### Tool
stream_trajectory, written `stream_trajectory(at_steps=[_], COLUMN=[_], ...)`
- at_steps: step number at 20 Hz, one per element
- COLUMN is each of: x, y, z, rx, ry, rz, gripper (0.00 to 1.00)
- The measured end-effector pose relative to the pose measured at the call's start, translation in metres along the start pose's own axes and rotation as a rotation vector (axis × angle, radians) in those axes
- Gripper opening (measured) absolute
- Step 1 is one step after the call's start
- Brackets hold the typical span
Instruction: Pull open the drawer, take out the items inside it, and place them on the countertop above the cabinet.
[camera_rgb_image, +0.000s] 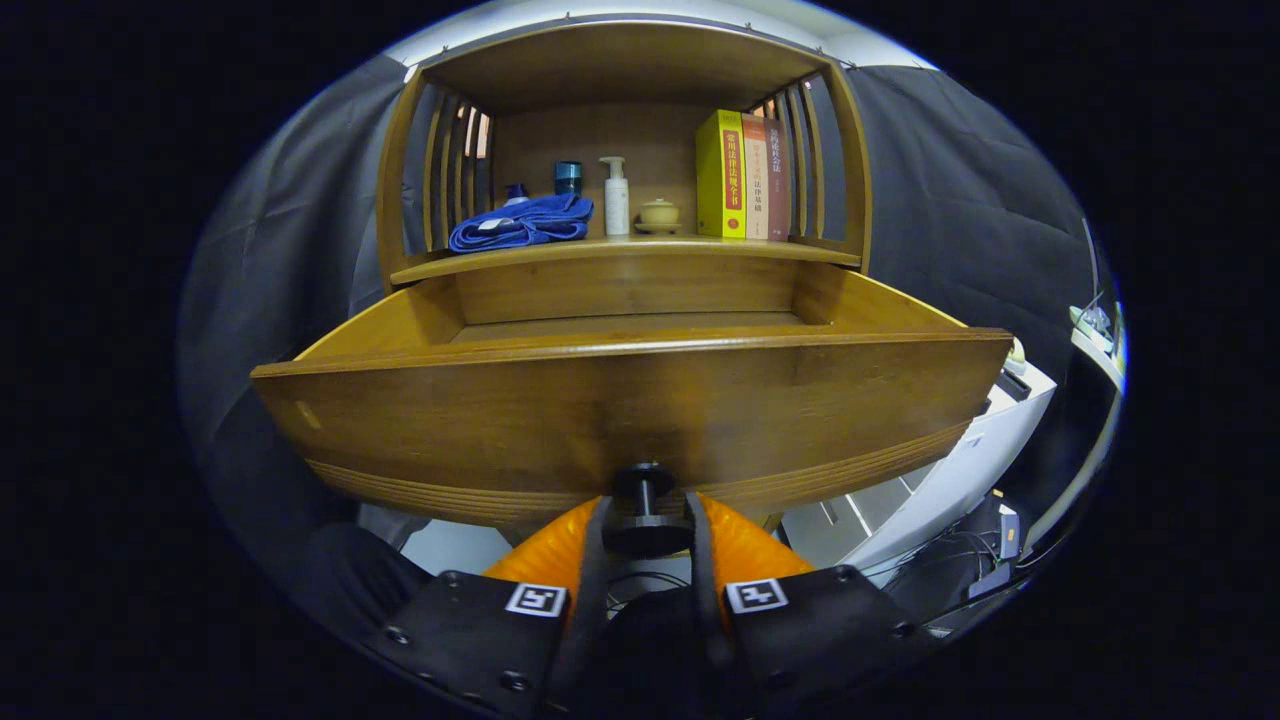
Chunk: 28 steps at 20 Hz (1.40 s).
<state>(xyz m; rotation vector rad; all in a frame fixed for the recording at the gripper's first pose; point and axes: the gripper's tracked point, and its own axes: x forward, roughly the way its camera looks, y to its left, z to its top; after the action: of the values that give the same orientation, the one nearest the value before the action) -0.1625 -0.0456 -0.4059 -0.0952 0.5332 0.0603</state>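
Nearest to the camera are the two orange fingers (560, 545) of the gripper (645, 535), each on a black mount with a small square black-and-white marker. Between the fingers sits the round black knob (644, 510) of the wooden drawer (620, 400). Both fingers press on the knob from left and right, so they are closed around it and grip it.

Just beyond the knob, the wide brown front panel of the drawer stands near the camera. The drawer is pulled out from the wooden cabinet (625, 150). Over the top edge of the front panel I can see the two side walls, the far wall and a small part of the bottom board. The front panel hides most of the inside, so I cannot tell what lies in it.

Above the drawer, farther away, is the flat wooden desk (640, 247) of the cabinet, with slatted sides and a roof over it. On its left lies a folded blue cloth (520, 222). Behind the cloth stands a dark blue cylindrical container (568, 177). Right of it stands a white pump bottle (616, 196), then a small tan lidded bowl (660, 214). At the right side stand a yellow book (721, 175) and two brownish books (766, 178), upright and touching each other.

To the near right, below the drawer, is a white piece of furniture (950, 470) with dark cables (960, 560) beside it.
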Motion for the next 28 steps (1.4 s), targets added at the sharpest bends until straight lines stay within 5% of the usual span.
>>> stream_trajectory(at_steps=[3,6,12,21,28], x=[-0.003,-0.013,-0.034,-0.018,0.046], y=[0.0,0.007,0.021,0.04,0.06], z=[0.012,0.036,0.101,0.21,0.232], rx=[-0.009,-0.023,-0.012,0.073,0.001], ry=[-0.027,-0.072,-0.175,-0.261,-0.075], rz=[-0.013,0.009,0.057,0.103,0.119], gripper=[0.53,0.75,0.96,0.97,0.97])
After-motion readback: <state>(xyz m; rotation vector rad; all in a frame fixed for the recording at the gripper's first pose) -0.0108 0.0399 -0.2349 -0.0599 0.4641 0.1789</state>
